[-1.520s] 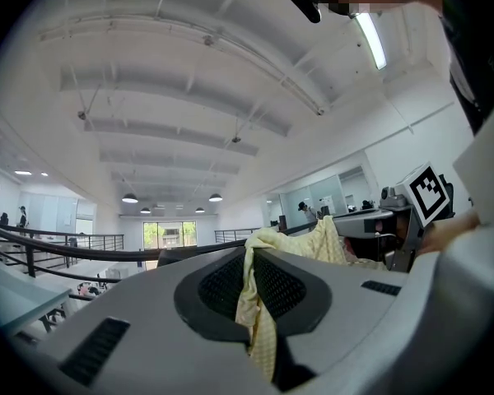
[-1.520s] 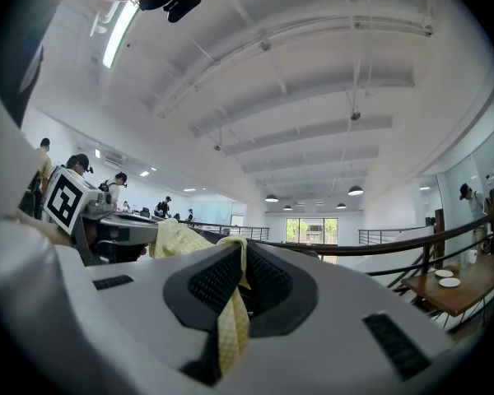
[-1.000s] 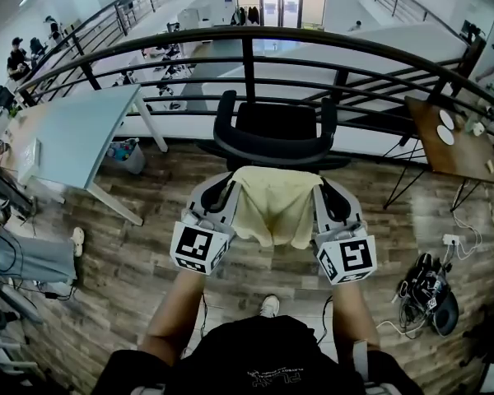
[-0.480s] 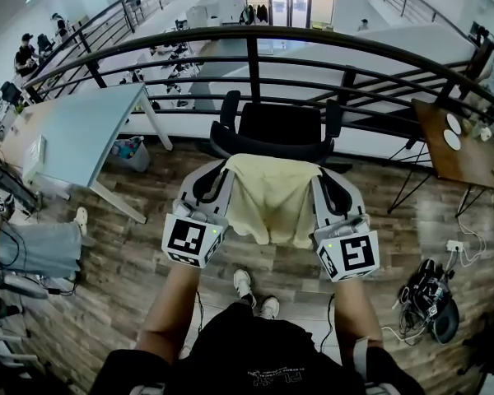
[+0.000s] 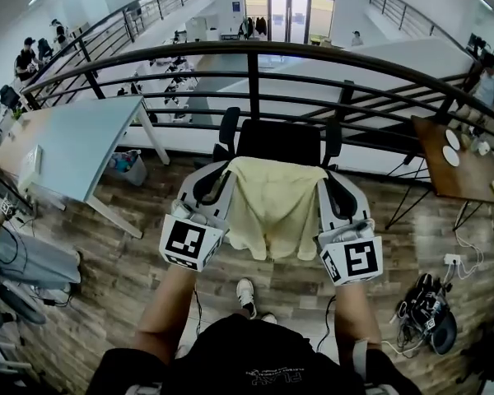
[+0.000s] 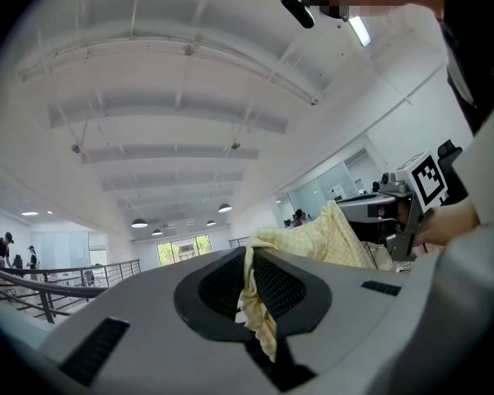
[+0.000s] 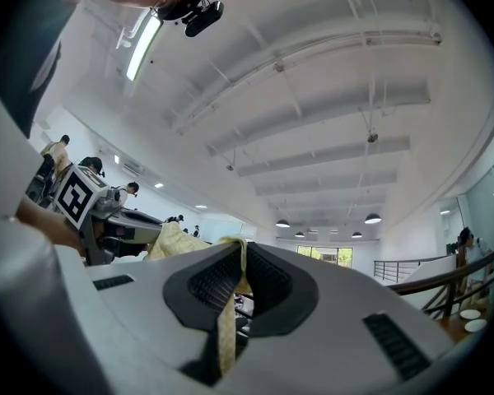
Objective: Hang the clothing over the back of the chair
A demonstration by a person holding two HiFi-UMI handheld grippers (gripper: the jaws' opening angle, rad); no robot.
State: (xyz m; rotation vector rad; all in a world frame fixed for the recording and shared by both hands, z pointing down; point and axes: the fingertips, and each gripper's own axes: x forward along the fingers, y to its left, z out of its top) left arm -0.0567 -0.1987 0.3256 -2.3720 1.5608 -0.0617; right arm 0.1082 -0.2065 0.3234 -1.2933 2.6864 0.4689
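Observation:
A pale yellow garment hangs spread between my two grippers, just in front of a black office chair. My left gripper is shut on the garment's left top corner, and the cloth shows pinched between its dark pads. On the other side my right gripper is shut on the right top corner, with a strip of the fabric caught in its jaws. The garment's top edge sits about level with the chair back's top. Its lower part hangs free toward the person's legs.
A black metal railing runs behind the chair. A white table stands at the left, a brown table at the right. Cables and a dark bundle lie on the wooden floor at the right. The person's shoe is below the garment.
Both grippers have risen with the garment and moved toward the chair. The cloth now covers more of the chair's seat and reaches the backrest's top in the head view.

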